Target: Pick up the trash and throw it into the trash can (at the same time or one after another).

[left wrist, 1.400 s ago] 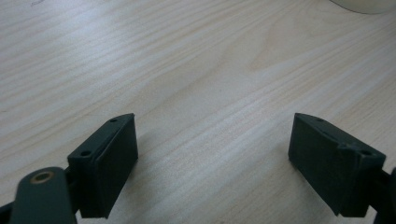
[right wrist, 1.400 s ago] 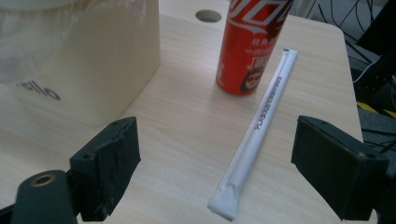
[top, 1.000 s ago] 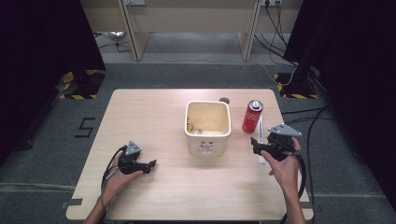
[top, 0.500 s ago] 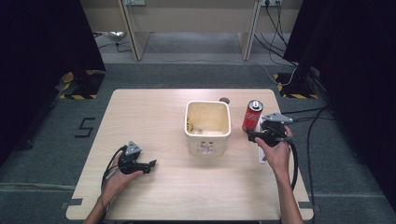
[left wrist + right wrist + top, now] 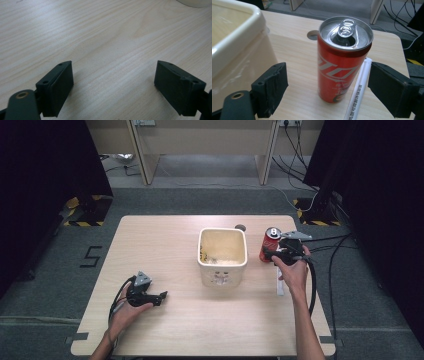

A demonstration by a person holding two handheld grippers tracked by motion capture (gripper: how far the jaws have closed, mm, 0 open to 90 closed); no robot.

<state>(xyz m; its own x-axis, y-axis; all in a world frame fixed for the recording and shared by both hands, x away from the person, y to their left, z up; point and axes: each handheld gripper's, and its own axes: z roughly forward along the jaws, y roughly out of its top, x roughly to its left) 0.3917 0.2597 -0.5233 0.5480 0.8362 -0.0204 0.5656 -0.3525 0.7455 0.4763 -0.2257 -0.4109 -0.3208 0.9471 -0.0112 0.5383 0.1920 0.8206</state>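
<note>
Upright on the table (image 5: 165,240), just right of the cream bin (image 5: 223,251), stands a red soda can (image 5: 342,62), tab lifted and mouth open. From above, the right gripper (image 5: 272,253) sits just beside it; the right gripper view shows its jaws spread either side of the can, not touching, and a white wrapped straw (image 5: 359,90) lying close by. Near the front left, the left gripper (image 5: 159,297) has its jaws spread over bare wood.

Even overhead light falls on the table (image 5: 165,245), bright at the centre, with black surroundings at nine and three o'clock. Soft shadows lie under the left gripper (image 5: 113,87). The can (image 5: 343,60) lid glints at twelve o'clock; near jaws look slightly soft
</note>
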